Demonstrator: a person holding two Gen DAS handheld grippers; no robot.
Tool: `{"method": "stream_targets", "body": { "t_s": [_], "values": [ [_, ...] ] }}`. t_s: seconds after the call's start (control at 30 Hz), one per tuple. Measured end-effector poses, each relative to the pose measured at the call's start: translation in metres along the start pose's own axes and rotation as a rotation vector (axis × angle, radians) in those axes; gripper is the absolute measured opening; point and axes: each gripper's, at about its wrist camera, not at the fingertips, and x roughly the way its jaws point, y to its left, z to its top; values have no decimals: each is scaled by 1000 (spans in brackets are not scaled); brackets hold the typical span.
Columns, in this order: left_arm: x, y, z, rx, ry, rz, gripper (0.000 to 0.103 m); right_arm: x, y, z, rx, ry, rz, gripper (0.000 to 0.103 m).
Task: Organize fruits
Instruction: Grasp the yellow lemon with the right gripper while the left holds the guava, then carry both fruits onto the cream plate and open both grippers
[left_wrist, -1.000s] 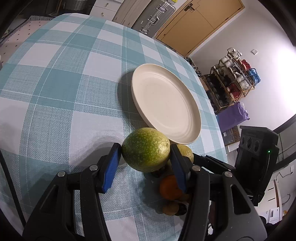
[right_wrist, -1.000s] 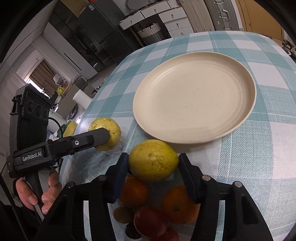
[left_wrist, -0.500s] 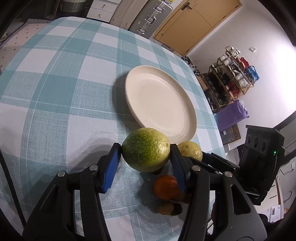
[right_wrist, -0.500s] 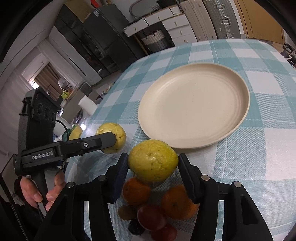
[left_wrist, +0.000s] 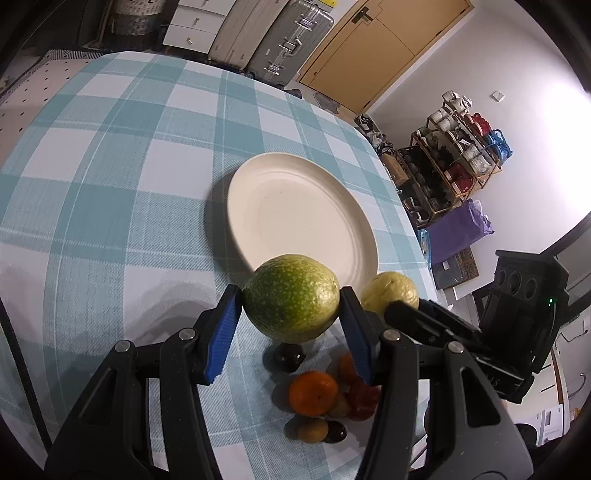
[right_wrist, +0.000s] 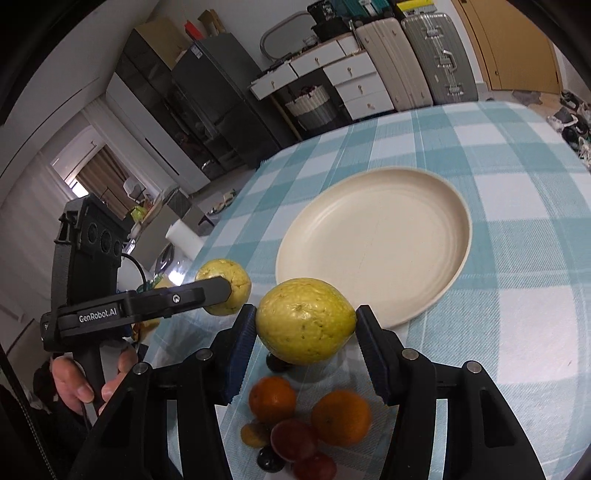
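L gripper (left_wrist: 291, 308) is clamped on a green guava (left_wrist: 291, 297), blue pads tight against both sides, fruit held in the air above the cloth (left_wrist: 110, 184). R gripper (right_wrist: 306, 328) is closed on a yellow guava (right_wrist: 306, 320) the same way, pads pressing both sides, also off the table. From the R cam the L gripper shows at left w/ its fruit at the tip, a hand (right_wrist: 86, 384) wrapped round its handle. From the L cam the yellow guava sits just right of the green one, R gripper's black body behind it.

Plate (left_wrist: 295, 214), cream, lies on the teal-and-white check cloth just beyond both guavas; nothing on it. Under the grippers, near table edge, a small heap of fruit on the cloth: two oranges (right_wrist: 272, 398), reddish round ones (right_wrist: 293, 439), a couple of dark small ones (left_wrist: 289, 356), a brownish one (left_wrist: 313, 430). Heap is close to the plate's near rim but apart from it.

Background: suitcases (right_wrist: 437, 55), white drawers (right_wrist: 358, 85).
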Motion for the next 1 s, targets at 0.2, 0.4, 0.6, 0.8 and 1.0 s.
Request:
{"method": "stream_targets", "body": {
  "t_s": [0.2, 0.4, 0.6, 0.8, 1.0],
  "values": [
    [3, -17, 20, 32, -6, -4, 51, -6, -3, 20, -39, -37, -35, 56],
    [13, -27, 50, 46, -18, -4, 51, -6, -12, 45, -73, -66, -68, 56],
    [39, -34, 82, 61, -5, 4, 51, 4, -22, 69, -119, -78, -129, 56],
    [69, -30, 108, 40, 20, -4, 51, 25, -35, 86, -139, -69, -165, 56],
    [97, -22, 121, 15, 59, -13, 51, 52, -44, 92, -157, -46, -194, 56]
  ]
}}
